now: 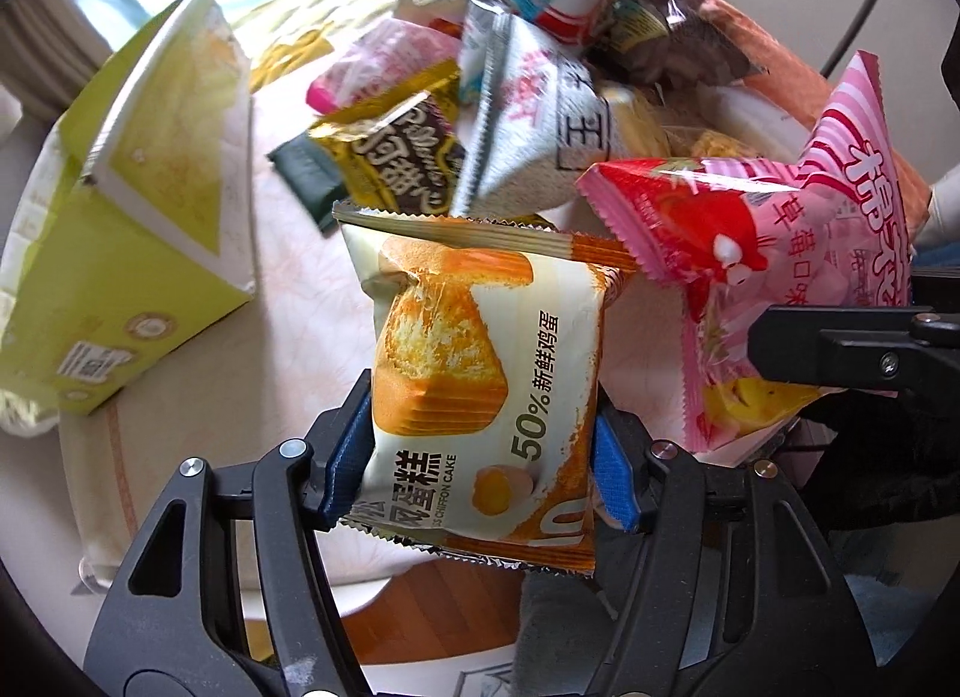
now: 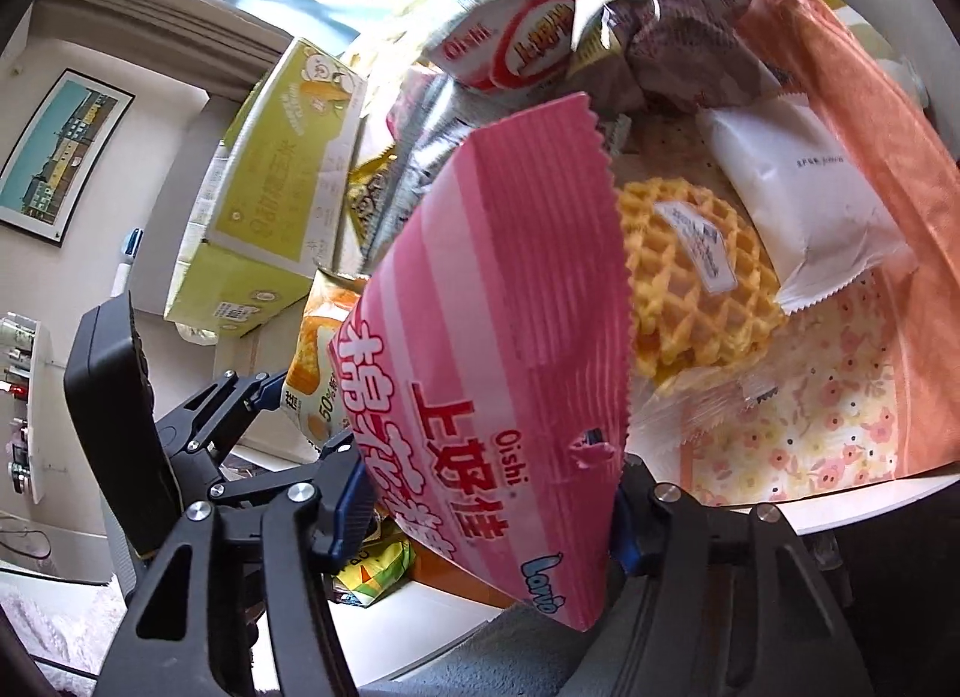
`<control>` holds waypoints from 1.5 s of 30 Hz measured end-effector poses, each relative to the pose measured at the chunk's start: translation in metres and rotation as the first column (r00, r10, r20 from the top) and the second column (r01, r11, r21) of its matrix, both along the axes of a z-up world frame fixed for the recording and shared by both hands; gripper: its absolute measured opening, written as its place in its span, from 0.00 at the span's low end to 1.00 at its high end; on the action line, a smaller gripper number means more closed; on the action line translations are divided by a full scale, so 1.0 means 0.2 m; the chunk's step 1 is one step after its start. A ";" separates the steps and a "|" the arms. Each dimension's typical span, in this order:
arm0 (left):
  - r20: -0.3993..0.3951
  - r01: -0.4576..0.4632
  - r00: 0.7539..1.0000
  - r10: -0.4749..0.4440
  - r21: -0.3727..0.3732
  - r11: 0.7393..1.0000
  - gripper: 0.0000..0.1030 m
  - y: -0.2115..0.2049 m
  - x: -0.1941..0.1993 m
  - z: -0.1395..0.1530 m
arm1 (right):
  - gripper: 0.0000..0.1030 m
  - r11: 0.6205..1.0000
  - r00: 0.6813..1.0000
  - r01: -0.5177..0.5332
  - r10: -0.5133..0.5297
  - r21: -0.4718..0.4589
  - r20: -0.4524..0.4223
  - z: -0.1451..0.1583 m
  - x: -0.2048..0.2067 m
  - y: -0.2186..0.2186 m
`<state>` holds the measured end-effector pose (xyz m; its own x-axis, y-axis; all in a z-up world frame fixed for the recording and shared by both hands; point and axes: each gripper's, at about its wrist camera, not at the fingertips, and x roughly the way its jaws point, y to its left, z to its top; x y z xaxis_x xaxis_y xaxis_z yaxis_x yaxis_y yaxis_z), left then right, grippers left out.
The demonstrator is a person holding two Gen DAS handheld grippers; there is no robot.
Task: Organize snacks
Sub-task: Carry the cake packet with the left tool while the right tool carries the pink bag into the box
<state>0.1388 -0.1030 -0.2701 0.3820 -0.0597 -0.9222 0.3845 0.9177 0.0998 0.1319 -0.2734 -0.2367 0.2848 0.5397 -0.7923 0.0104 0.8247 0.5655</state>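
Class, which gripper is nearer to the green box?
Left. The left gripper, clamping the chiffon cake pack, sits beside the green box; the right gripper, gripping the pink bag, lies beyond it.

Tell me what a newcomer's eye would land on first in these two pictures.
First, the two packets held up close to the cameras: the left gripper is shut on an orange chiffon cake packet, and the right gripper on a pink striped marshmallow bag. Behind them a heap of mixed snacks covers the table, with a green carton lying to its left.
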 end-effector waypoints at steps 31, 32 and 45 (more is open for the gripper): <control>0.244 -0.249 0.932 0.269 -0.109 0.962 0.58 1.10 0.52 0.80 | 0.57 0.971 0.923 -0.168 0.215 -0.169 0.318 0.76 0.67 0.89; 0.228 -0.253 0.935 0.272 -0.112 0.961 0.58 1.16 0.56 0.79 | 0.57 0.972 0.925 -0.163 0.211 -0.172 0.317 0.76 0.71 0.95; 0.067 -0.197 0.976 0.206 -0.129 0.972 0.58 1.46 0.94 0.55 | 0.57 0.961 0.958 -0.054 0.126 -0.269 0.259 0.68 0.91 1.38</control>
<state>0.3261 0.1896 -0.1601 0.4694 -0.0833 -0.8791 0.1857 0.9826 0.0060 0.3145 0.0026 -0.1002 0.4675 0.3615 -0.8067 -0.1945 0.9323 0.3050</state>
